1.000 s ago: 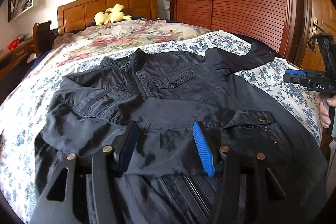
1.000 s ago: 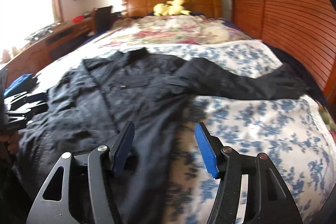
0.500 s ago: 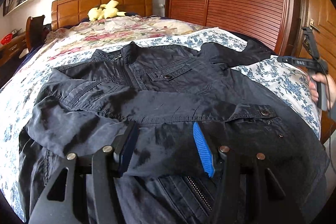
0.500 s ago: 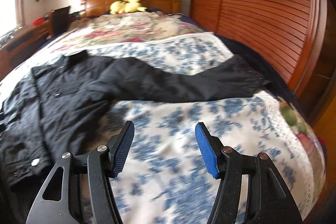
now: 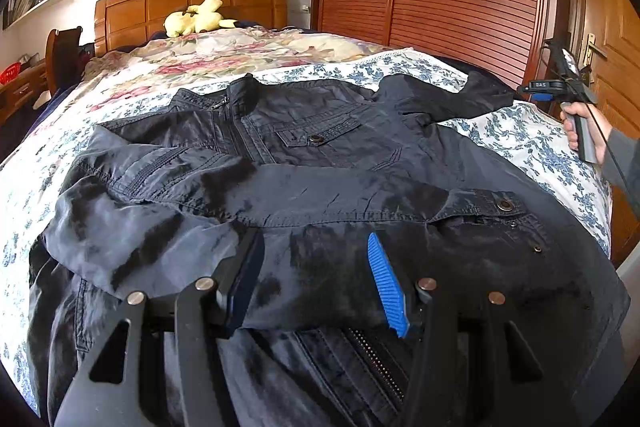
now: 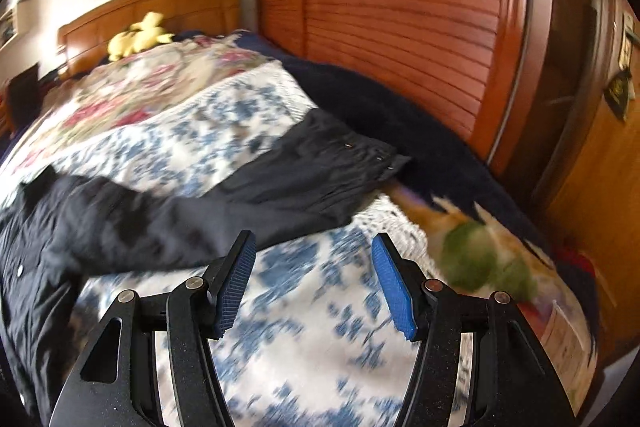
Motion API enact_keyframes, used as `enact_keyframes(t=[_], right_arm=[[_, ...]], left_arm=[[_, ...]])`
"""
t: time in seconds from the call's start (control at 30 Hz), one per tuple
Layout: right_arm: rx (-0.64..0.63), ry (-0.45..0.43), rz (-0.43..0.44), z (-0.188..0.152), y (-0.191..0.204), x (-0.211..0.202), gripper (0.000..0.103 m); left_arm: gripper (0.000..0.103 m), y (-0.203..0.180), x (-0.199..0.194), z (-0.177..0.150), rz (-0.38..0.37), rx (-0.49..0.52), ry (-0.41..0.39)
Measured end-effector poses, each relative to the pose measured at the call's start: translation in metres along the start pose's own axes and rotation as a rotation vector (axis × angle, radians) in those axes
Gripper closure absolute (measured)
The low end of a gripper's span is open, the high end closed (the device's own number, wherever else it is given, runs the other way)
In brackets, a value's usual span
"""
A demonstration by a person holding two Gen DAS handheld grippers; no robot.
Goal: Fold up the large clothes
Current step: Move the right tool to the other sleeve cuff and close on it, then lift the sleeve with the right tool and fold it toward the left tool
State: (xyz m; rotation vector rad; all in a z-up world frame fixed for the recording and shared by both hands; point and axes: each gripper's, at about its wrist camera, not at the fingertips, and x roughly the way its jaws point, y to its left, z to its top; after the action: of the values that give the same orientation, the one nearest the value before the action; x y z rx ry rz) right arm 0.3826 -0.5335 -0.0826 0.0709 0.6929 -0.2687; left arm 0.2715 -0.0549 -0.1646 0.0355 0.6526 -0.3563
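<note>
Right gripper (image 6: 314, 281), fingers apart and empty, has swung right: the jacket (image 5: 320, 163) sleeve (image 6: 304, 179) now lies just beyond its fingertips, blurred. Left gripper (image 5: 316, 281) unchanged, spread over folded sleeve; contact unclear.

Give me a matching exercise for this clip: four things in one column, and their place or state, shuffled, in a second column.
Things:
1. jacket
2. plush toy
3. left gripper
4. sleeve

Places or states:
A. by the headboard
B. stretched out toward the wardrobe
C. spread front up on the bed, collar toward the headboard
D. open above the folded sleeve near the hem

Pairs: 1-C, 2-A, 3-D, 4-B
</note>
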Motion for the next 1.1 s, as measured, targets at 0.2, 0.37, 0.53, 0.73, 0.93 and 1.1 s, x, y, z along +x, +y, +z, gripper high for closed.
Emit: enact_keyframes(t=[0.2,0.37,0.53,0.73,0.93,1.1], right_arm=[[0.088,0.069,-0.004,0.012,-0.011,0.033,0.041],[0.136,0.118,-0.016,0.022,-0.016,0.056,0.041],[0.113,0.184,-0.068,0.029,-0.015,0.079,0.042],[0.057,0.202,-0.083,0.039,-0.003,0.088,0.088],[-0.058,0.033,-0.081,0.059,0.03,0.033,0.096],[-0.119,-0.097,-0.059,0.082,0.061,-0.028,0.097]], left_arm=[[0.05,0.0,0.003,-0.001,-0.002,0.0,0.011],[0.05,0.0,0.004,-0.002,-0.005,0.0,0.017],[0.05,0.0,0.005,-0.002,-0.007,0.0,0.024],[0.05,0.0,0.005,-0.002,-0.006,0.0,0.027],[0.05,0.0,0.0,0.0,-0.012,0.001,0.01],[0.05,-0.002,-0.013,0.003,-0.024,0.016,-0.02]])
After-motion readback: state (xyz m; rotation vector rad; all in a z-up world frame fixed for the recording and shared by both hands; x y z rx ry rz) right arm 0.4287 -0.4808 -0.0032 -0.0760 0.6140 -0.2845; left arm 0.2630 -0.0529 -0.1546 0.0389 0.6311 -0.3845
